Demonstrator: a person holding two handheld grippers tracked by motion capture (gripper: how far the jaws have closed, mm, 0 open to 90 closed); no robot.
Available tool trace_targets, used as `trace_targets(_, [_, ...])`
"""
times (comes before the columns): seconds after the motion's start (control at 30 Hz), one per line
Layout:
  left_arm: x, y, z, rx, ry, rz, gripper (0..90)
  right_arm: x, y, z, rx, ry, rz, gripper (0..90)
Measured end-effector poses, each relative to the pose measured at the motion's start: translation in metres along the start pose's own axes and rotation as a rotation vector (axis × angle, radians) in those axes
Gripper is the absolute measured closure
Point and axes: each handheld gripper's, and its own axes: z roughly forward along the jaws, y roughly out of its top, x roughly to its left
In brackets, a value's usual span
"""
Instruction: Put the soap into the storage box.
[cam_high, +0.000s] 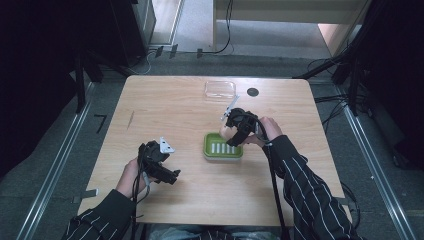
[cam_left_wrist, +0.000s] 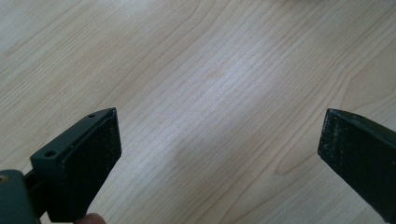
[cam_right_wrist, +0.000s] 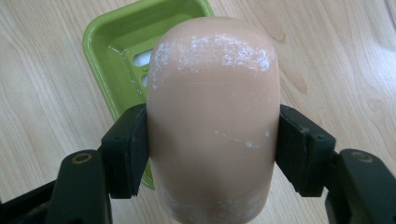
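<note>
A pale peach soap bar (cam_right_wrist: 212, 121) with white residue sits clamped between the jaws of my right gripper (cam_right_wrist: 212, 149), which is shut on it. In the high view that gripper (cam_high: 235, 134) hovers over the far edge of a green soap dish (cam_high: 222, 148) with a slotted base, the soap (cam_high: 226, 131) just peeking out under it. The green soap dish (cam_right_wrist: 121, 42) lies behind and left of the soap in the right gripper view. My left gripper (cam_high: 167, 176) rests near the front left of the table, its jaws wide apart over bare wood (cam_left_wrist: 219, 116), open with nothing between them.
A clear plastic lid or box (cam_high: 220, 89) lies near the table's far edge, with a small dark round spot (cam_high: 253, 92) beside it. The wooden table (cam_high: 165, 110) stands over a grey floor with cables and dark stands around it.
</note>
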Motion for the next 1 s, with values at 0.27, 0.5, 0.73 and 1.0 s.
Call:
trace_targets(0.27, [0.000, 0.000, -0.001, 0.000, 0.000, -0.002, 0.1, 0.002, 0.003, 0.005, 0.000, 0.006, -0.034, 33.8])
trace_targets(0.5, [0.001, -0.001, -0.001, 0.000, -0.003, -0.005, 0.2, 0.005, 0.008, 0.010, -0.004, 0.014, -0.060, 33.8])
trace_targets(0.73, [0.001, -0.001, -0.001, -0.001, -0.003, -0.005, 0.1, 0.006, 0.008, 0.013, 0.001, 0.017, -0.072, 33.8])
trace_targets(1.0, [0.001, -0.002, -0.001, -0.001, -0.005, -0.007, 0.1, 0.006, 0.009, 0.016, 0.002, 0.018, -0.080, 33.8])
